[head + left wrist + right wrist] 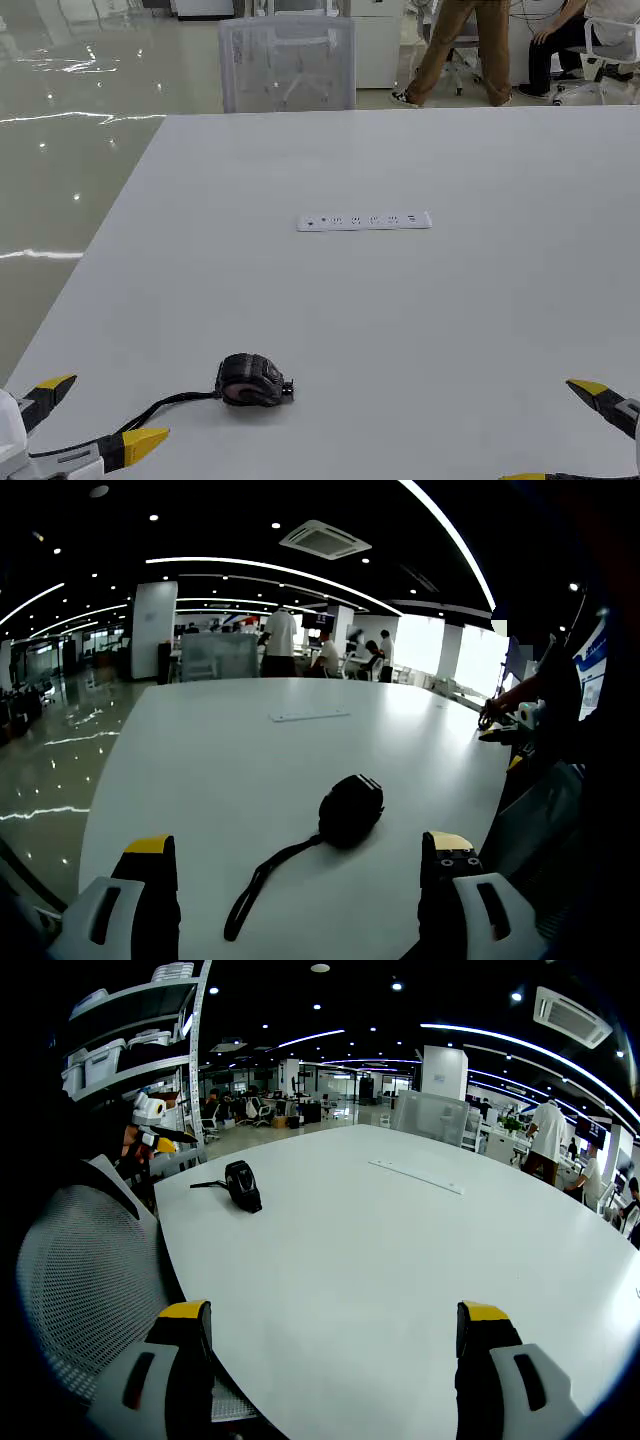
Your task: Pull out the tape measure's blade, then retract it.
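A wide white tabletop is stretching away toward a glossy, light-reflecting floor in an open office. A white power strip is lying flat near the tabletop's middle. A grey mesh chair is standing at the far edge. Beyond it, one person in brown trousers is standing and another is sitting on a wheeled chair. In the left gripper view, long strip lights are running across a dark ceiling.

The black tape measure is resting on the tabletop close to the near edge, left of centre. Its blade is not showing outside the case. Its black wrist strap is trailing off toward the left tool.

That tool is hovering low at the near left corner. Its yellow-tipped jaws are standing wide apart, holding nothing, and pointing toward the tape measure, which is sitting just ahead of them without touching. The right tool is waiting at the near right corner, well apart from the tape measure. Its jaws are likewise spreading wide and gripping nothing, aiming out across bare tabletop.
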Demonstrator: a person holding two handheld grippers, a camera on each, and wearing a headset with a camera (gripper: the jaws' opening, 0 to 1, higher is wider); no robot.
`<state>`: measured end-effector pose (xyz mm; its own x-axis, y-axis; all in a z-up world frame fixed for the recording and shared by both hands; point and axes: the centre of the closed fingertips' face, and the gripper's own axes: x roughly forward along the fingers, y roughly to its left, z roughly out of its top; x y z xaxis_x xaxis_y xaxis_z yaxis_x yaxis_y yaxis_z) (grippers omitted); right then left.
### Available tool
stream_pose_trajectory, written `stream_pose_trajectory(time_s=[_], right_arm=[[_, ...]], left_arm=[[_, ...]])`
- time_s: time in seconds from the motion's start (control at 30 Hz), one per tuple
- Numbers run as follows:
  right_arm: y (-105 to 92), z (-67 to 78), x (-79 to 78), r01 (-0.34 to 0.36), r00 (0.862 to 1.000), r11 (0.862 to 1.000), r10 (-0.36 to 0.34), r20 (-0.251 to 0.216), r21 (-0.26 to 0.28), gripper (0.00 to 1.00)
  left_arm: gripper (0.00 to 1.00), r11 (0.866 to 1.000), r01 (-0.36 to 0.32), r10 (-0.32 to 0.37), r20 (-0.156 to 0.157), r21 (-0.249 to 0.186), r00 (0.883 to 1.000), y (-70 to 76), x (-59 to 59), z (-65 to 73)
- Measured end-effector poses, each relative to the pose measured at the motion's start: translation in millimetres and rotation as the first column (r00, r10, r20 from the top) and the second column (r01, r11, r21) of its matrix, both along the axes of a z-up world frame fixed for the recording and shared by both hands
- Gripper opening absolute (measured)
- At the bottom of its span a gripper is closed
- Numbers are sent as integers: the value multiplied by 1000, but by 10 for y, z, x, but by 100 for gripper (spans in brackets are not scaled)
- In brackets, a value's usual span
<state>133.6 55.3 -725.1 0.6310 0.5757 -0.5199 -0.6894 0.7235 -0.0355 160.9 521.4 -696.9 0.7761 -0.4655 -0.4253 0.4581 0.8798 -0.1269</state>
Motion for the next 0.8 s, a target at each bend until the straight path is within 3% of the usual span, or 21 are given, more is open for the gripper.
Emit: stream_pose_trajectory(time_s=[0.03,0.13,0.2,0.27,0.4,0.5,0.8], right_arm=[[3,4,-1,-3,1000,1000,3,1,-1,99],[-9,-8,-11,-14,1000,1000,14,5,-25,98],[-64,-65,-19,-34,999,996,36,12,-82,98],[-89,-76,-9,-28,1000,997,28,1,-73,100],[-145,-32,22,-13,1000,998,13,-1,-59,100],[-166,-14,32,-11,1000,998,12,5,-67,100],[-164,-24,14,-13,1000,998,13,1,-62,100]], left_arm=[[96,1000,-9,9,11,7,1000,26,17,21],[96,1000,-12,12,5,-24,1000,36,38,35],[99,1000,-7,7,5,-19,1000,34,48,17],[100,1000,4,-4,-1,-29,1000,16,53,11],[100,998,59,-58,22,-26,998,-64,49,30],[100,997,65,-65,0,-37,998,-87,36,1],[100,997,70,-69,6,-38,998,-52,39,-14]])
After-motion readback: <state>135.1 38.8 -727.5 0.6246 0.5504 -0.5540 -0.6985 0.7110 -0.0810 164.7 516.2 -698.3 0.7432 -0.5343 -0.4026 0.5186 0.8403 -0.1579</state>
